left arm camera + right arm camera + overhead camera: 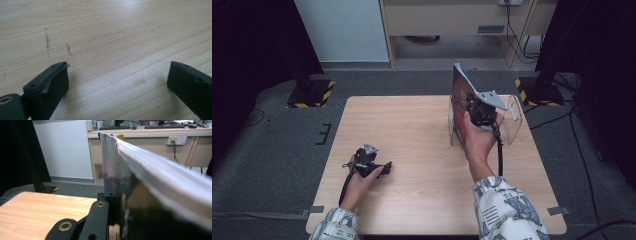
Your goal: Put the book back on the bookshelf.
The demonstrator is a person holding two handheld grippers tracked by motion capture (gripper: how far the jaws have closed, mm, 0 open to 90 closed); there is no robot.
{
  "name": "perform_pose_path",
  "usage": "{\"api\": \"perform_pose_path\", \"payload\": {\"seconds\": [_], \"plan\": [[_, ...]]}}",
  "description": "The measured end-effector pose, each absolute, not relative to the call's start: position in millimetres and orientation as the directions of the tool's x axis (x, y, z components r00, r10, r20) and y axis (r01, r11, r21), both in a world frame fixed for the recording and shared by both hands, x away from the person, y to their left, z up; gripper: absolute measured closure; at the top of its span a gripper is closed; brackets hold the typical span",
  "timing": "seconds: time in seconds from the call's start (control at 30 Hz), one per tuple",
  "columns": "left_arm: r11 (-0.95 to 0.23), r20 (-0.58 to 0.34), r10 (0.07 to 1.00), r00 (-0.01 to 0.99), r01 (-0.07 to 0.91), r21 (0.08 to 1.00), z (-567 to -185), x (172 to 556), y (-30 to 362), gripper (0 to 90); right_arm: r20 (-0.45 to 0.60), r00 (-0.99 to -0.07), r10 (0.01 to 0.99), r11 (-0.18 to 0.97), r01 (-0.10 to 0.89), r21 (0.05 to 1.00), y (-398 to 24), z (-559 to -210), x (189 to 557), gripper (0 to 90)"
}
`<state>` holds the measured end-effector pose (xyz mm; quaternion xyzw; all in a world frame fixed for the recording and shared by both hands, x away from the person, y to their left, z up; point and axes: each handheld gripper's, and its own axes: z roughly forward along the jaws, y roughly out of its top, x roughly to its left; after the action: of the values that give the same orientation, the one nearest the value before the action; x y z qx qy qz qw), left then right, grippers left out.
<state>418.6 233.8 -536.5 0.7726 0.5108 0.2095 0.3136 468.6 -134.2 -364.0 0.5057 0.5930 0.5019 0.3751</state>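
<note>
The right gripper (473, 102), jaws clenched on an upright book (459, 95), hides its lower cover; left gripper (117, 82) jaws released.

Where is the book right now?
In the high view the book stands upright on the right side of the table, clamped in the right gripper, at the left end of the clear plastic holder.

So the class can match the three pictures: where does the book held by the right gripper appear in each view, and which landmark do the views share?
High view: the book stands upright right of centre, clamped in the right gripper, at a clear holder.
Left gripper view: not in it; open jaws over bare wood.
Right gripper view: the book fills the centre and right, edge-on.
Shared landmark: the light wooden table.
</note>
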Motion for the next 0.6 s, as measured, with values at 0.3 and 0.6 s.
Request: {"api": "perform_pose_path", "payload": {"seconds": [0.3, 0.6], "plan": [[-0.286, 0.007, 0.919, 0.393, 0.658, 0.696, -536, 418, 234, 2.9, 0.014, -0.269, 0.963, 0.045, 0.211, 0.976, -123, -367, 449, 83.3], [-0.287, 0.007, 0.919, 0.394, 0.658, 0.696, -536, 419, 233, 2.7, -0.001, -0.324, 0.946, 0.074, 0.212, 0.974, -125, -366, 440, 86.8]]}}
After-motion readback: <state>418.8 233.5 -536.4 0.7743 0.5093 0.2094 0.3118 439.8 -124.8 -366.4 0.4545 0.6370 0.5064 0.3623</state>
